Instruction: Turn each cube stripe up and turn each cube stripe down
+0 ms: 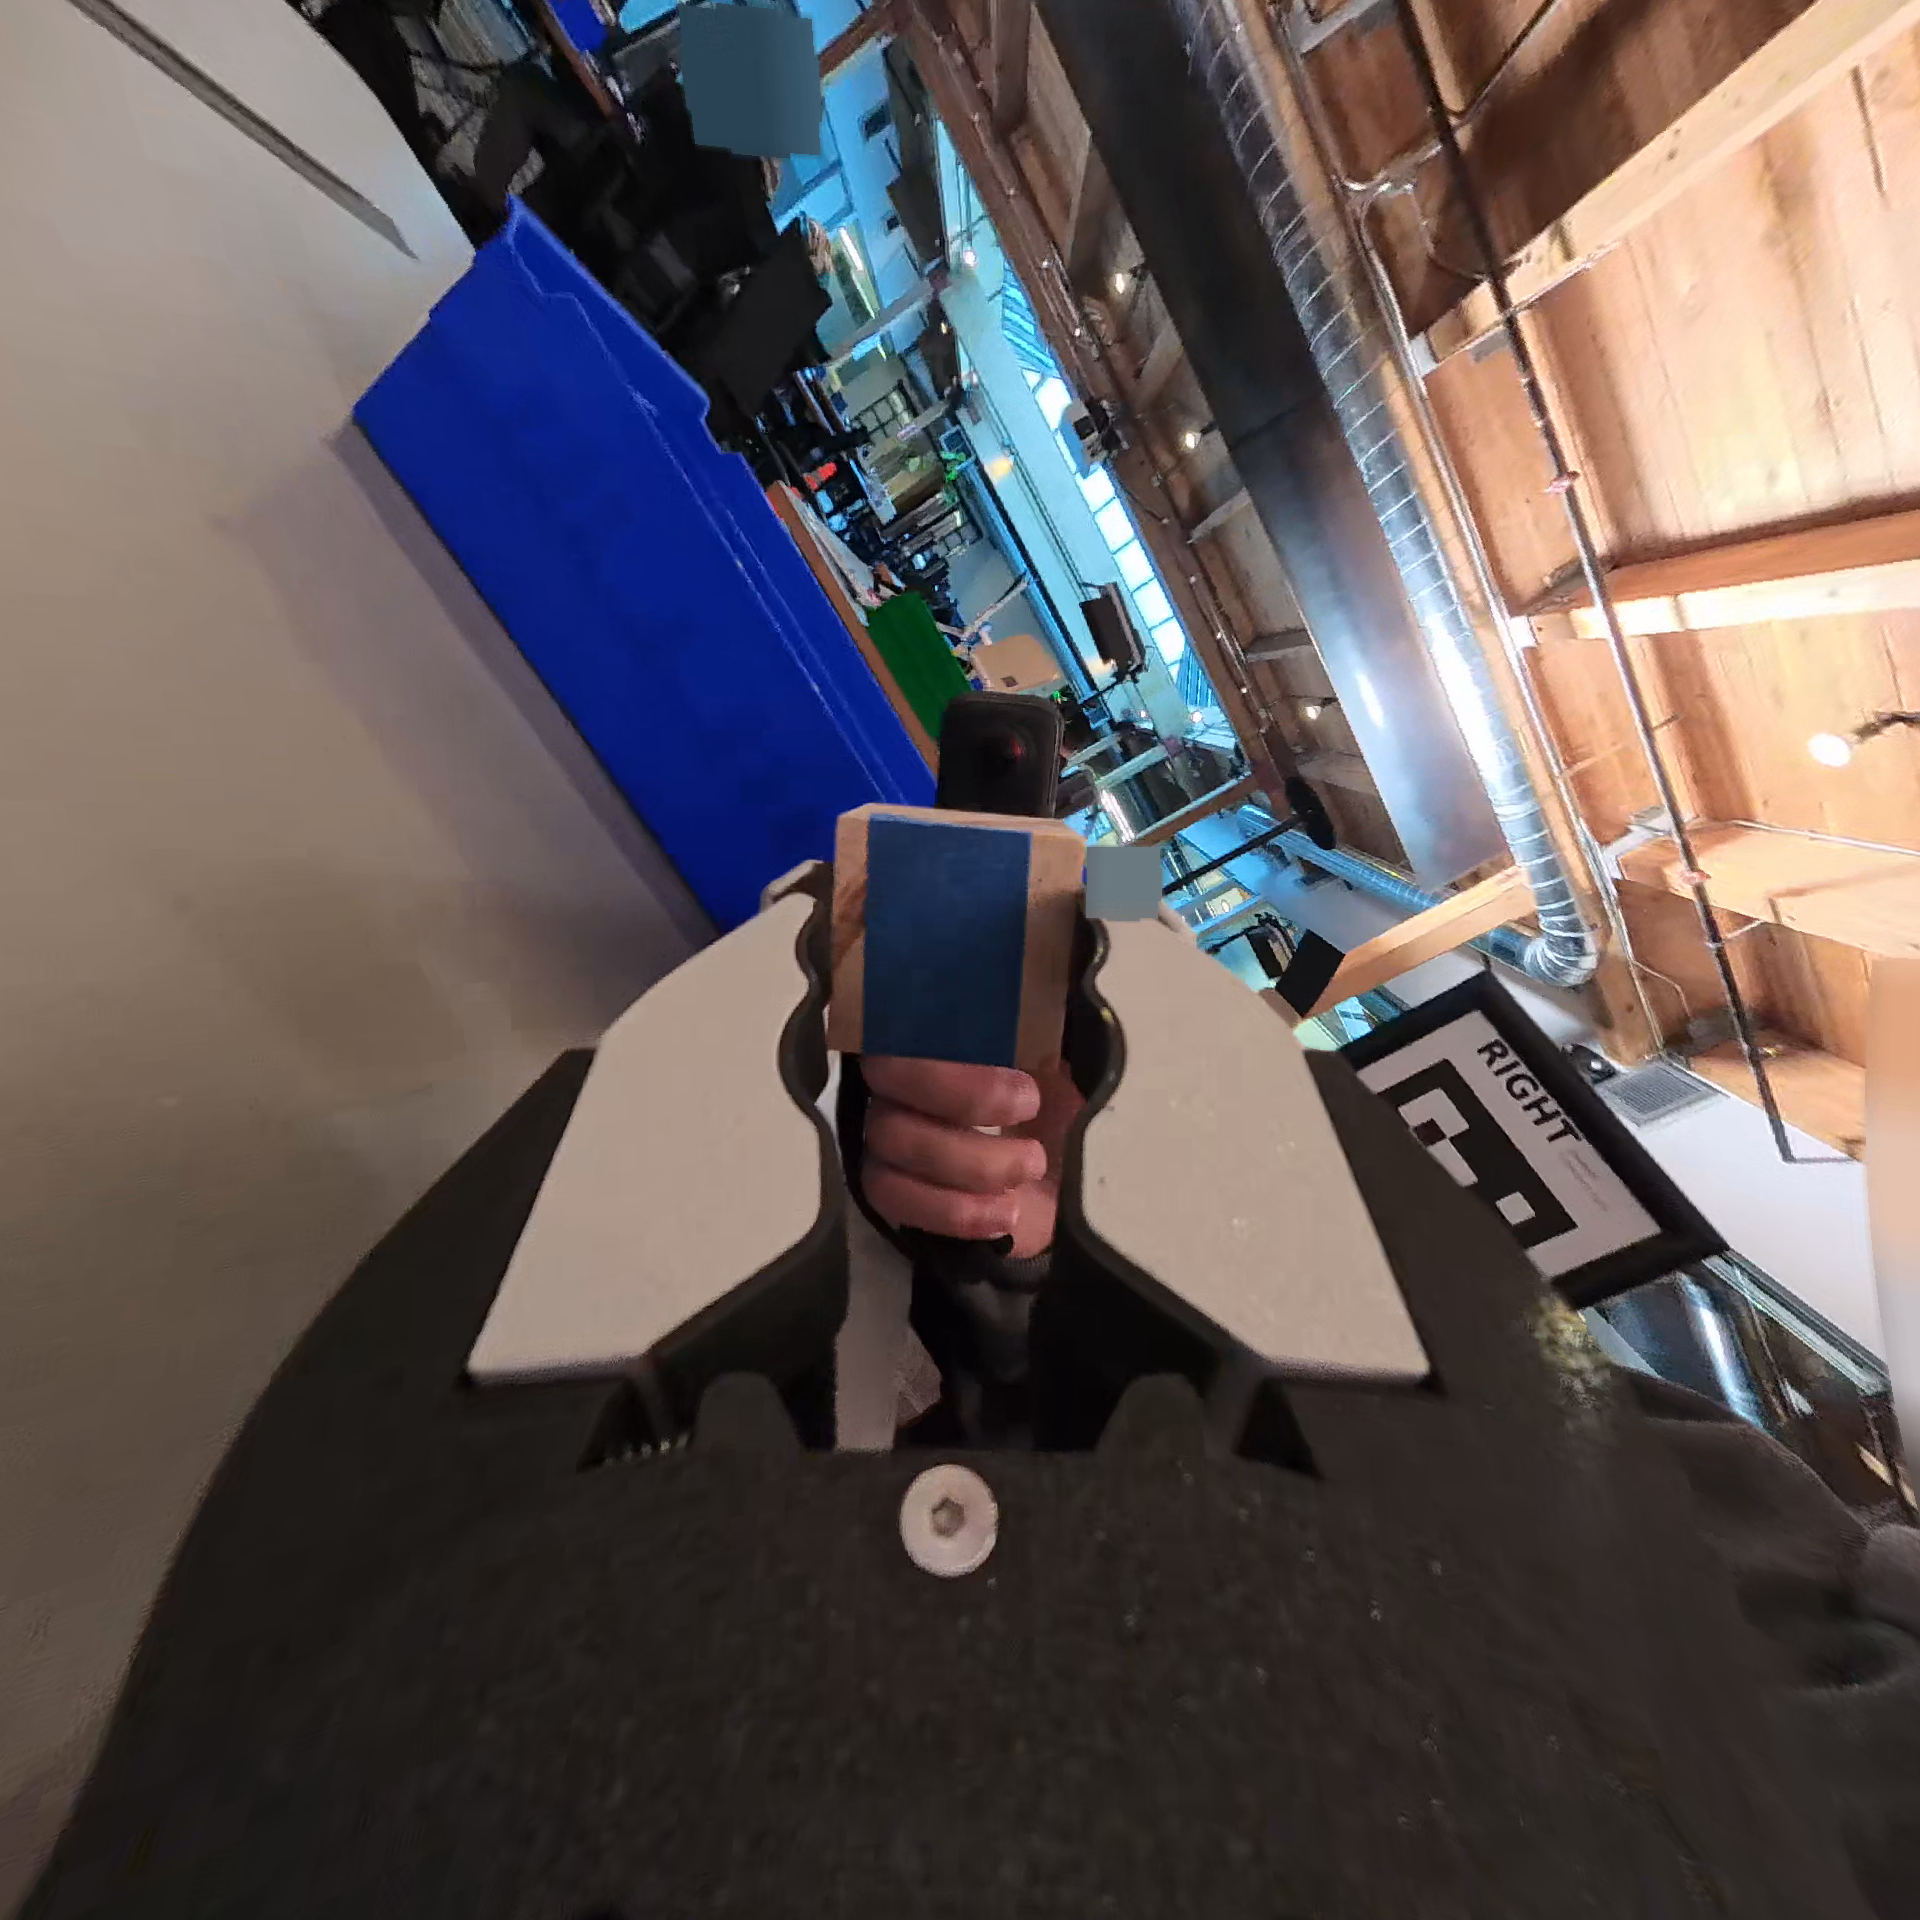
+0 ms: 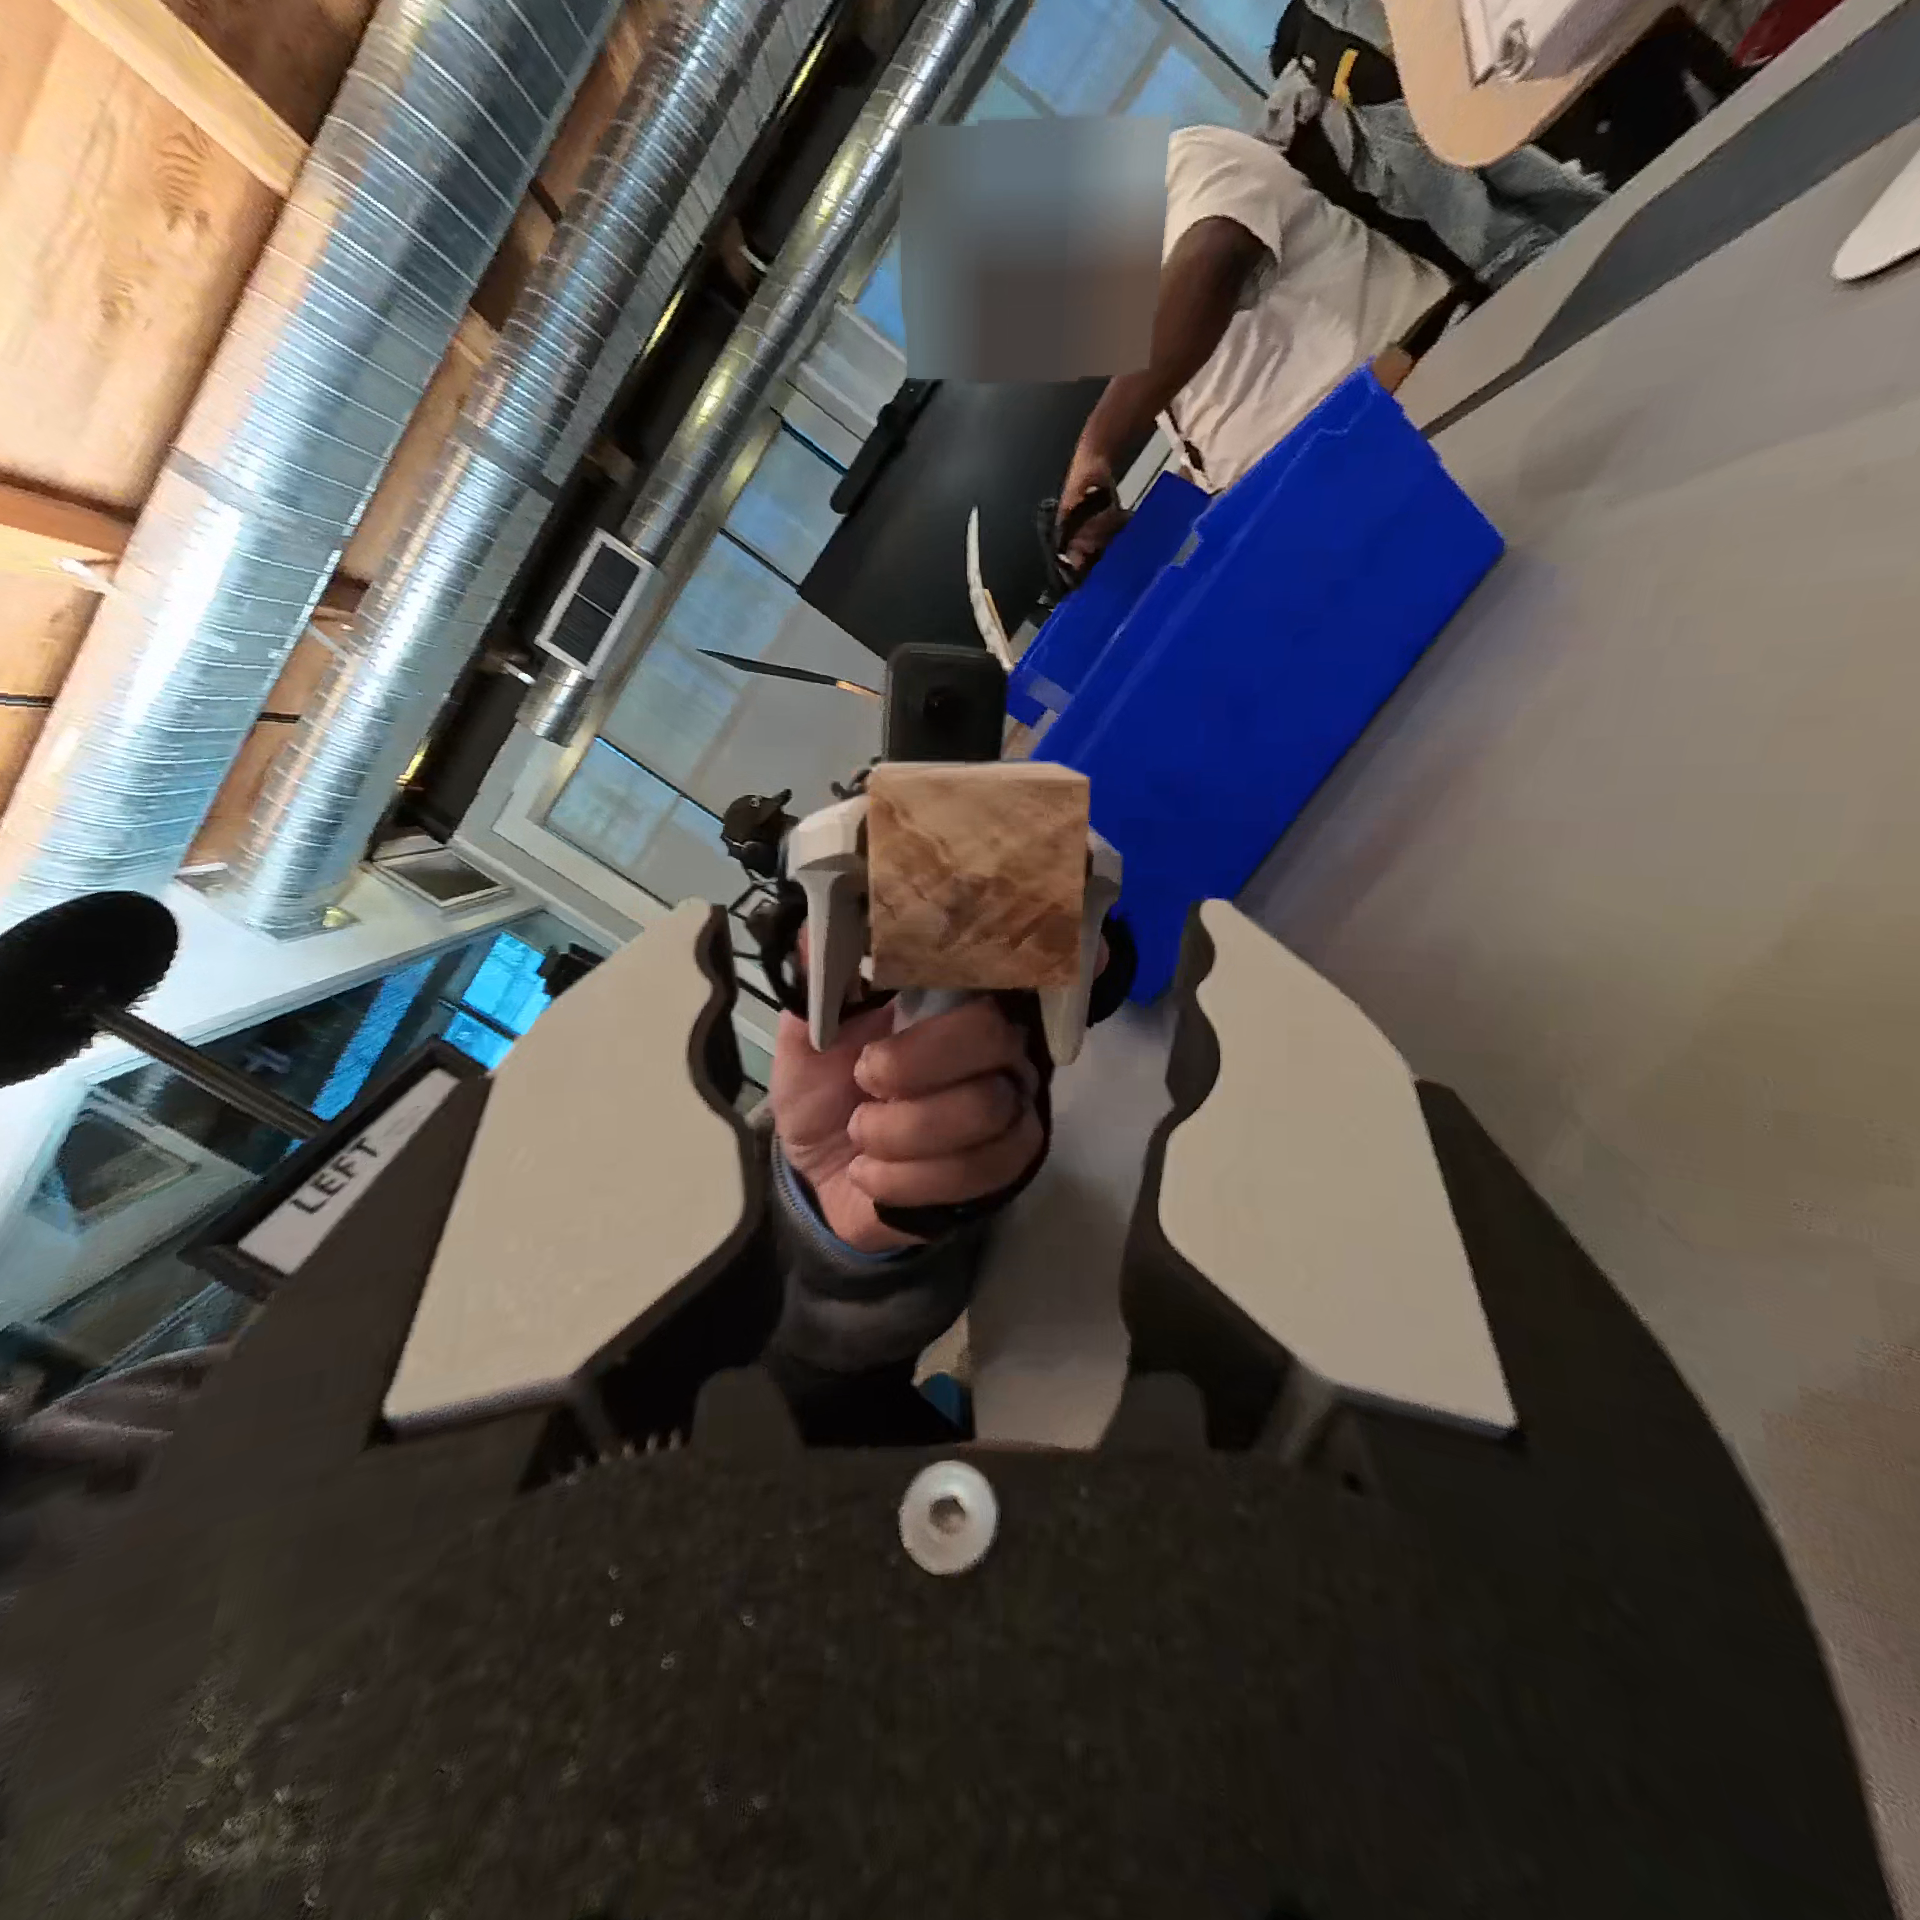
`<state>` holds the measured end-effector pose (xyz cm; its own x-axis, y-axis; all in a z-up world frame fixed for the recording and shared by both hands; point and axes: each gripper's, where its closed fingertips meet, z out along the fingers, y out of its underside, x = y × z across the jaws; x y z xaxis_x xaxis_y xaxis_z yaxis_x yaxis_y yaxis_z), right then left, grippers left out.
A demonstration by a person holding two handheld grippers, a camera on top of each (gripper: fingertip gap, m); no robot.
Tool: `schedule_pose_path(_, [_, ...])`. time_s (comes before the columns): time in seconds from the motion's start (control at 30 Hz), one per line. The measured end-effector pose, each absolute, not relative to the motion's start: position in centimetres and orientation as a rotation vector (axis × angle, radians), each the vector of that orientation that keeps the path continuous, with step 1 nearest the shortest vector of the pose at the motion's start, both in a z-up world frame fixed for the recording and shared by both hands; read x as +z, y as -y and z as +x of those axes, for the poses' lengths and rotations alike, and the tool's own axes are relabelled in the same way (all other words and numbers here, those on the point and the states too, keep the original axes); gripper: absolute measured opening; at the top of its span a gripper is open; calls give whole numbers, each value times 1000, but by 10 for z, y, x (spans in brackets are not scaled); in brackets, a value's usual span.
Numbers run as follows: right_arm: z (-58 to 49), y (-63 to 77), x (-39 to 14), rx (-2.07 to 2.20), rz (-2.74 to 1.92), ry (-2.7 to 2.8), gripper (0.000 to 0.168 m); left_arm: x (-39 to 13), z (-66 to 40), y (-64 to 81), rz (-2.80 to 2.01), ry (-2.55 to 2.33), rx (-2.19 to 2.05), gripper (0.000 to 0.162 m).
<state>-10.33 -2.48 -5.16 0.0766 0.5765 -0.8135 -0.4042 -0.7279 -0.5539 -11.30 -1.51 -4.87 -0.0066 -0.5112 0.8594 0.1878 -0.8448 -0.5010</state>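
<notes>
1. A white card (image 1: 1496, 1132) with a black square pattern and one printed word sits right of my left gripper (image 1: 948, 935), mounted on the opposite tool. In the right wrist view, a similar card (image 2: 343, 1174) shows edge-on at the left.
2. My left gripper's jaws are clamped on the wooden cube (image 1: 945, 940), one on each side. Its blue stripe (image 1: 943, 997) faces my left camera.
3. My right gripper (image 2: 951, 935) points straight at the cube from the other side. Its jaws stand wide apart with nothing between them, and the cube's plain wood face looks back at it.
4. The two tools face each other, both views strongly tilted. My right hand (image 1: 956, 1153) shows just beyond the cube, fingers curled round its handle. My left hand (image 2: 904, 1132) grips its handle likewise.
5. The cube is held up off the grey counter (image 1: 208, 831), where a blue bin (image 1: 623, 582) stands farther off.
</notes>
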Motion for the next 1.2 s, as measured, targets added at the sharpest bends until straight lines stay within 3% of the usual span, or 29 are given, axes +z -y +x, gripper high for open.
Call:
schedule_pose_path(0.13, [-110, 22, -62, 1711, -1671, 182, 78, -49, -108, 20, -1792, -360, -1946, 43])
schedule_pose_path(0.17, [-112, 25, -63, 1727, -1671, 205, 68, -50, -107, 22, -1796, -376, -1949, 43])
schedule_pose_path(0.2, [-114, 32, -59, 1780, -1641, 252, 43, -53, -106, 22, -1813, -386, -1935, 43])
schedule_pose_path(0.47, [-115, 39, -63, 1789, -1710, 281, 43, -56, -109, 33, -1831, -446, -2032, 43])
schedule_pose_path(0.5, [-115, 39, -62, 1794, -1709, 276, 43, -55, -113, 34, -1833, -463, -2005, 46])
schedule_pose_path(0.67, [-98, 37, -47, 1734, -1662, 266, 43, -64, -144, 78, -1806, -882, -1680, 89])
schedule_pose_path(0.7, [-93, 37, -42, 1715, -1644, 269, 43, -74, -150, 88, -1813, -949, -1575, 91])
schedule_pose_path(0.83, [-71, 32, -21, 1567, -1607, 310, 43, -101, -157, 102, -1813, -1007, -1263, 77])
schedule_pose_path(0.93, [-42, 25, 1, 1433, -1586, 329, 43, -100, -152, 101, -1793, -1038, -1145, 76])
schedule_pose_path(1.1, [95, -14, 33, 777, -1720, 150, 43, -111, -151, 102, -1822, -1056, -1106, 72])
schedule_pose_path(1.2, [175, -44, 20, 450, -1948, 16, 43, -117, -148, 101, -1864, -1076, -1137, 72])
